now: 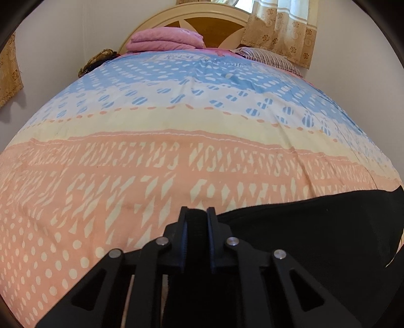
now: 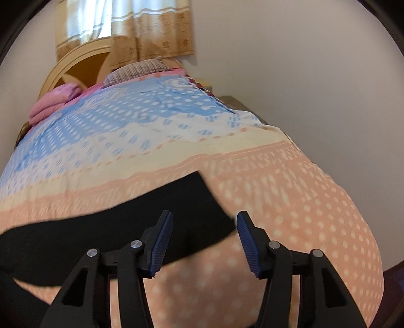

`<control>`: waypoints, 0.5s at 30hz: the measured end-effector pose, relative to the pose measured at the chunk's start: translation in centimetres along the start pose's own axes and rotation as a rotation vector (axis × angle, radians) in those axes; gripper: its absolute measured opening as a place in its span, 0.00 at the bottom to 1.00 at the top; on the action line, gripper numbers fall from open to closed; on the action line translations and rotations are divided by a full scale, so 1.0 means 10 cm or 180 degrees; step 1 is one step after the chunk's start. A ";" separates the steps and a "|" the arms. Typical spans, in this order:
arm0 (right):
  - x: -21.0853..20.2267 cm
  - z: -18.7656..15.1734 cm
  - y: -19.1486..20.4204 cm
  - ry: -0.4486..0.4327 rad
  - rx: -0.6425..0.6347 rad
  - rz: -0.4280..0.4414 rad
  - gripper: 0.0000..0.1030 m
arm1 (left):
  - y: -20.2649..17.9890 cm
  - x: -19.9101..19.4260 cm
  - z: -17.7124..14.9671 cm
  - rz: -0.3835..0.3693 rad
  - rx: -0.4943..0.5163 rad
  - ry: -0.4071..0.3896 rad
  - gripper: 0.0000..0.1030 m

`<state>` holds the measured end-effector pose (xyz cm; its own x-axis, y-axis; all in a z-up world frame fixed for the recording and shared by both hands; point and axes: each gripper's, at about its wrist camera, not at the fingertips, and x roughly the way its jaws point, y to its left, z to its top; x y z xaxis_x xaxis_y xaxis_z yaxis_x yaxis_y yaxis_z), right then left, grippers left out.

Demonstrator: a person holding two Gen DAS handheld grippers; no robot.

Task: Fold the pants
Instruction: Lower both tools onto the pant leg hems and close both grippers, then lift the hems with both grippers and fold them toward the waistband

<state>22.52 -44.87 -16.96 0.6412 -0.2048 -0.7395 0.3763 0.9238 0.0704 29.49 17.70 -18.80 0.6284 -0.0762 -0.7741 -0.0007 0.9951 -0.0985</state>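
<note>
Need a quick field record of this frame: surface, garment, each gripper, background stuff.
surface: bed with patterned bedspread
garment: black pants, lying flat on the bedspread
left gripper: shut on a fold of the pants
right gripper: open over the pants' end, nothing gripped
background: pink folded blanket, striped pillow, headboard, curtain

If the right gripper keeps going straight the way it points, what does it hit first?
Most likely the black pants: their end edge lies between the open fingers of the right gripper. The bedspread lies just beneath and to the right; depth is unclear in this blurred view.
</note>
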 end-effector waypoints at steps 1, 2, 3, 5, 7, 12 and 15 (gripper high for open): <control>0.08 0.06 -0.04 0.0058 0.0031 0.0032 0.53 | 0.00 0.00 0.00 0.0004 0.0006 0.0005 0.14; 0.13 0.09 -0.07 0.0089 0.0048 0.0021 0.53 | 0.00 0.01 0.00 0.0011 0.0015 0.0016 0.14; 0.19 0.14 -0.09 0.0115 0.0053 -0.0007 0.53 | -0.01 0.02 0.01 0.0019 0.0020 0.0024 0.14; 0.33 0.23 -0.09 0.0171 0.0034 0.0030 0.53 | -0.01 0.03 0.01 0.0025 0.0032 0.0024 0.14; 0.44 0.31 -0.04 0.0190 0.0002 0.0033 0.53 | -0.01 0.03 0.00 0.0026 0.0035 0.0027 0.14; 0.77 0.46 0.03 0.0325 0.0041 0.0161 0.53 | -0.02 0.06 0.00 0.0047 0.0068 0.0038 0.14; 0.95 0.49 0.13 0.0412 -0.0075 0.0111 0.53 | -0.04 0.07 -0.01 0.0084 0.0101 0.0043 0.14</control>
<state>32.35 -47.21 -20.56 0.5613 -0.1304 -0.8173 0.3386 0.9373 0.0830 29.87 17.24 -19.39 0.6180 -0.0504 -0.7846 0.0075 0.9983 -0.0582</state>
